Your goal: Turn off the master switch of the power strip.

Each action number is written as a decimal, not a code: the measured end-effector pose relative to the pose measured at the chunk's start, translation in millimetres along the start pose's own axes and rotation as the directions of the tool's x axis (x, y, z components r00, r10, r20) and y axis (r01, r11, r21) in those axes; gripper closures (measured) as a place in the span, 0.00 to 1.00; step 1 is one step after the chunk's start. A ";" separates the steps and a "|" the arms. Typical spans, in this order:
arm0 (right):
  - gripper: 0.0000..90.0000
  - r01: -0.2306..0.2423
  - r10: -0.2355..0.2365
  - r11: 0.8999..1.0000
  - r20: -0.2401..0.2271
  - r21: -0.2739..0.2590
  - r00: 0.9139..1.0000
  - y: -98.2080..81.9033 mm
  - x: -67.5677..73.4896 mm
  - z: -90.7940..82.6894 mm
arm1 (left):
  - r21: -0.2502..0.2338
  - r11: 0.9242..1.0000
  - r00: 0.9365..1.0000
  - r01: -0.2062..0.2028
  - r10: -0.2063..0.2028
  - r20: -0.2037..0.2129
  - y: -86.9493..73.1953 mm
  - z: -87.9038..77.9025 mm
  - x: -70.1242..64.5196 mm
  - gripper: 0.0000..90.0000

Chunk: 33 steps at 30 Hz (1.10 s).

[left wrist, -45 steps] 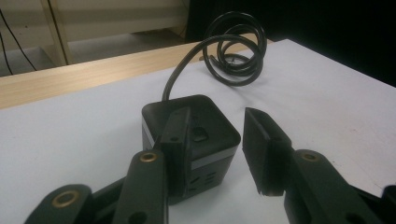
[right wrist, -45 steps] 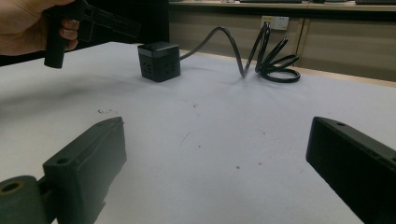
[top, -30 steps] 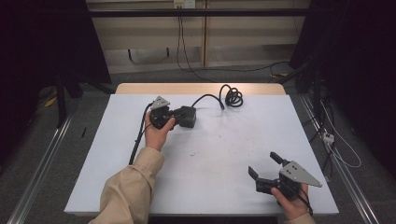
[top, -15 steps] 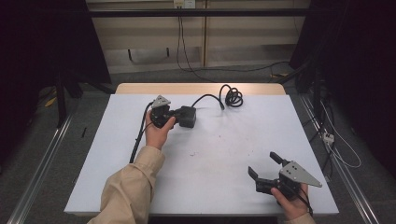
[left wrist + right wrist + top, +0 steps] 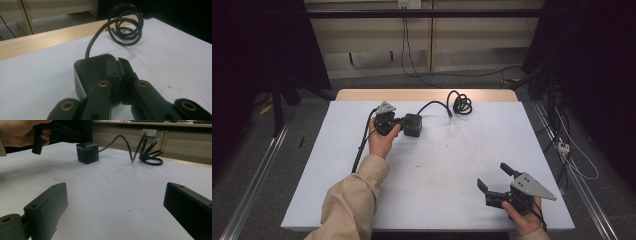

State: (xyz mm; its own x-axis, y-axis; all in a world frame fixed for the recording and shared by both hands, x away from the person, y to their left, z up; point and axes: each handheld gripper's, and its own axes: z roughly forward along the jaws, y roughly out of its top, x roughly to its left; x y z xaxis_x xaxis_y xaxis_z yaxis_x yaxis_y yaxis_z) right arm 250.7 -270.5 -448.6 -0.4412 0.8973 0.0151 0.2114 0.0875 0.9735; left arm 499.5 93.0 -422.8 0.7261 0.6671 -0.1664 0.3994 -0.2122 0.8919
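At the bench's (image 5: 532, 150) far side nothing is moved: the left hand-held gripper (image 5: 119, 65) is kept closed, empty, against the black cube (image 5: 413, 125), the right hand-held gripper (image 5: 496, 179) held open, so any task appears stalled.

power cube (image 5: 413, 124) mid-table (image 5: 452, 195), coiled cable (image 5: 460, 103) behind it near far edge

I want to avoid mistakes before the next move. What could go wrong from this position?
1. The left tool is closed and rests above the black cube rather than around it, so pushing may only slide the cube across the white table.
2. The cube's cable ends in a loose coil near the far edge; dragging the cube could tug the coil along.
3. The right tool is open and far away, so it cannot steady the cube.
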 end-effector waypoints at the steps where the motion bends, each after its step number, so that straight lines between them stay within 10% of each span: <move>1: 0.05 0.000 0.000 1.000 0.002 0.001 1.000 0.0 -0.1 -0.1 | 0.003 1.000 1.000 -0.003 0.003 0.001 -0.1 0.2 0.6 0.99; 33: 0.06 0.001 -0.001 1.000 -0.003 0.004 1.000 -0.2 0.2 0.6 | 0.027 1.000 1.000 -0.005 0.006 -0.025 -2.8 10.8 3.9 1.00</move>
State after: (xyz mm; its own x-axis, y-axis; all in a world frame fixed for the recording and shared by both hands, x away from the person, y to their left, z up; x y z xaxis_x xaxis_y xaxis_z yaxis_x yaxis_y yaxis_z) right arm 251.1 -270.1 -448.8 -0.4438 0.8960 0.0147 0.2146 0.0904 0.9725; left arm 507.3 88.5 -430.5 0.7145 0.6832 -0.1507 0.4104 -0.2348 0.8812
